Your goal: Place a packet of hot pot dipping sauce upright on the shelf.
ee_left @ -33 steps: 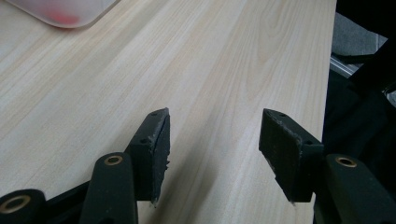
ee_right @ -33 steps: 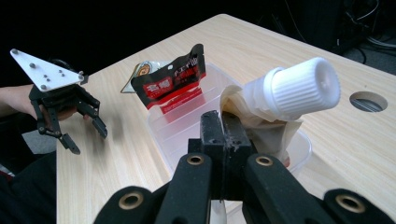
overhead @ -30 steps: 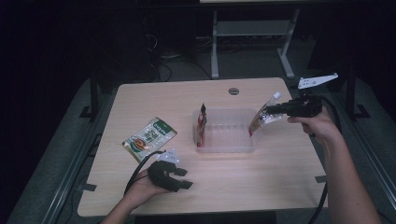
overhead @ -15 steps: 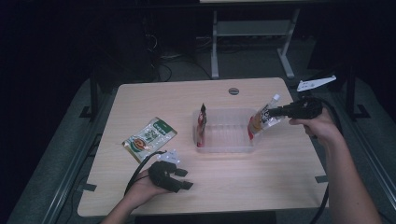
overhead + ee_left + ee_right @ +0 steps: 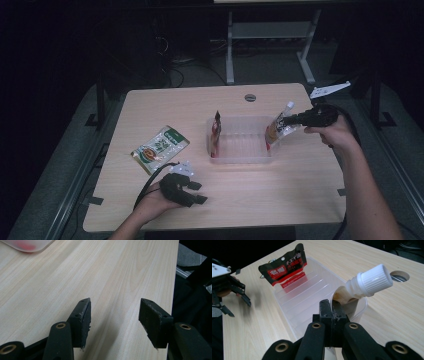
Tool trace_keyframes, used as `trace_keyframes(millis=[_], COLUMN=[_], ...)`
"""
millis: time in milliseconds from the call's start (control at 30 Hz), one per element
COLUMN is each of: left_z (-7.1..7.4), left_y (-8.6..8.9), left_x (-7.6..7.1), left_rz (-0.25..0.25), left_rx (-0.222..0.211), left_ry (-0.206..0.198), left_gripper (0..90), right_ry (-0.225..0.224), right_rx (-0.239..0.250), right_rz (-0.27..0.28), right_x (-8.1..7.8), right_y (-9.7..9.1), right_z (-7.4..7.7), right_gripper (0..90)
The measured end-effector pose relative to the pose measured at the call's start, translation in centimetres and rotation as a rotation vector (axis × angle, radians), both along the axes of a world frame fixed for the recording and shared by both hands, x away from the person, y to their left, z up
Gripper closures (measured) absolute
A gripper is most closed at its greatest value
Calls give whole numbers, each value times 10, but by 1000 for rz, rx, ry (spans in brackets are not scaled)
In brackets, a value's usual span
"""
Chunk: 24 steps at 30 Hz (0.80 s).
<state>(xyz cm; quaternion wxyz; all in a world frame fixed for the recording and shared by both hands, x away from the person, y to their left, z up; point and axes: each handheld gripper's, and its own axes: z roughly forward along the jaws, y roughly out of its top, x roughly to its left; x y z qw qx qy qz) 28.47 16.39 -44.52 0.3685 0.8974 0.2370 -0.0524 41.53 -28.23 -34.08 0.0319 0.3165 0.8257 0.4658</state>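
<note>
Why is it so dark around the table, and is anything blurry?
High view: light falls on the table while the room behind stays nearly black. Left gripper view: the near fingers look sharp and cast soft shadows on the wood. Right gripper view: the left gripper is smeared.

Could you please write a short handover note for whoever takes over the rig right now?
Right gripper: shut on the spouted pouch, holding it at the right end of the clear tray.
Left gripper: open, holding nothing, low over the table near the front edge.
Done: red-and-black packet stands in the tray's left end.
Left: release the pouch into the tray; probably the green packet, lying left of the tray, goes next.
</note>
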Motion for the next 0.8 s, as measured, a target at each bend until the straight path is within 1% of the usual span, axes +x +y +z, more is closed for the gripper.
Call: trace_keyframes(millis=[67, 100, 200, 433, 700, 800], left_z=[0, 0, 0, -1, -2, -3], left_y=[0, 0, -1, -1, -2, -3], left_x=[0, 0, 0, -1, -1, -1], left_rz=[-1, -2, -3, -11, -19, -21], left_rx=[0, 2, 2, 6, 9, 8], left_ry=[-2, -2, -2, -1, -5, -2], left_gripper=[429, 429, 429, 428, 425, 424], right_ry=[1, 11, 11, 35, 38, 43], right_rx=[-1, 5, 3, 10, -16, 9], right_rz=[-1, -5, -4, -13, -17, -22], right_x=[1, 1, 2, 5, 9, 9], right_y=[1, 2, 3, 6, 10, 10], right_z=[-2, -3, -8, -18, -24, -26], right_gripper=[895, 895, 895, 893, 888, 883])
